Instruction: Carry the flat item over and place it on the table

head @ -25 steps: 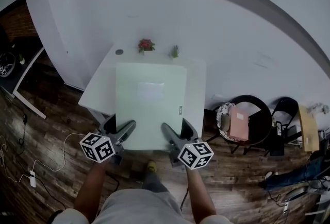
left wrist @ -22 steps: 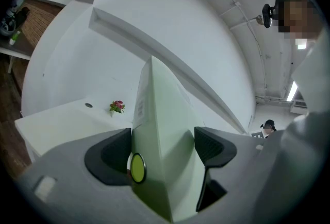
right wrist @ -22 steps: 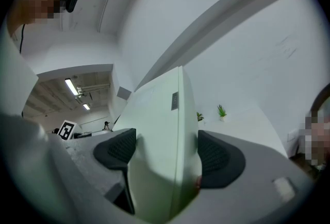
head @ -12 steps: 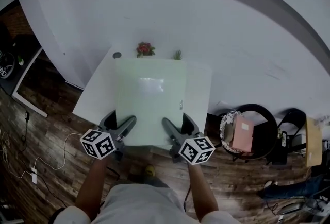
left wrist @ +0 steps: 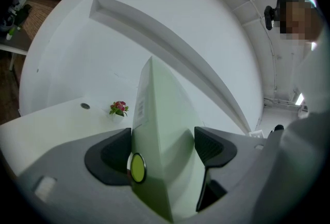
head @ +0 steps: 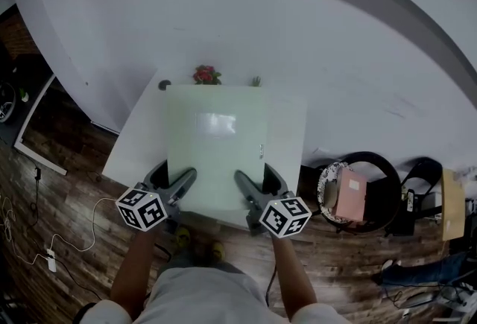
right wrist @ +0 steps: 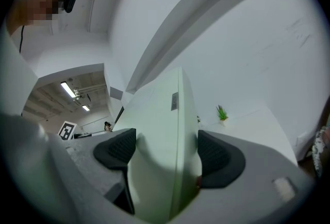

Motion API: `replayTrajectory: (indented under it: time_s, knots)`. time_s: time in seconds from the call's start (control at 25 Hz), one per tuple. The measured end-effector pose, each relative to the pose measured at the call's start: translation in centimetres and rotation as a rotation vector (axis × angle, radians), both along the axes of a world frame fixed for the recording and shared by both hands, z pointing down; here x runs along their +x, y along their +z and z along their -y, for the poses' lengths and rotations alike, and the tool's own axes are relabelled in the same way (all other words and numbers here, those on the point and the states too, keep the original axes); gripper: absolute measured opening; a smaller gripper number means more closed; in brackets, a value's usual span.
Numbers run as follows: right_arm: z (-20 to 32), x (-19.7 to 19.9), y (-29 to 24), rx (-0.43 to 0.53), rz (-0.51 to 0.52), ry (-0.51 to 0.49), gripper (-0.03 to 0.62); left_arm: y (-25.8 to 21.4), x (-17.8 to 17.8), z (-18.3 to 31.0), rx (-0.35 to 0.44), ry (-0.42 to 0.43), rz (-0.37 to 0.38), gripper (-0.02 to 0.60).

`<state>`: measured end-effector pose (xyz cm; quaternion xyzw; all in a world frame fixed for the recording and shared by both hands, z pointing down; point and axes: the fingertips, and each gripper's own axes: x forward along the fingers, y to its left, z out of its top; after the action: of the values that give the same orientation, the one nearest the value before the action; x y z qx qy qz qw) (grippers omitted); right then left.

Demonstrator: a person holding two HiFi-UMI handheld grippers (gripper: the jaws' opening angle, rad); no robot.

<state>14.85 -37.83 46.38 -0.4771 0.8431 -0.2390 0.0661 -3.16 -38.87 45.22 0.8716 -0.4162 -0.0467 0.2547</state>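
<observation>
The pale green flat board is held level over the middle of the white table, its far edge close to a small red-flowered plant and a little green plant at the table's far side; whether it touches the tabletop I cannot tell. The left gripper is clamped on the board's near edge towards the left corner. The right gripper is clamped on that edge towards the right, each with the board filling the gap between its jaws.
</observation>
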Motion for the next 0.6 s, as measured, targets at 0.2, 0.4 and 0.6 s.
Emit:
replayTrajectory:
  time_s: [0.2, 0.4, 0.6]
  knots:
    - [2.5, -1.1, 0.1, -0.001, -0.004, 0.035, 0.369, 0.1, -1.1, 3.1, 0.004, 0.032, -0.001, 0.381]
    - [4.7, -2.1, 0.0, -0.006, -0.011, 0.06, 0.369, 0.2, -2.0, 5.8, -0.003, 0.065, -0.009, 0.38]
    - [6.5, -2.4, 0.2, -0.012, -0.014, 0.09, 0.37, 0.3, -2.2, 8.1, -0.007, 0.09, -0.01, 0.38]
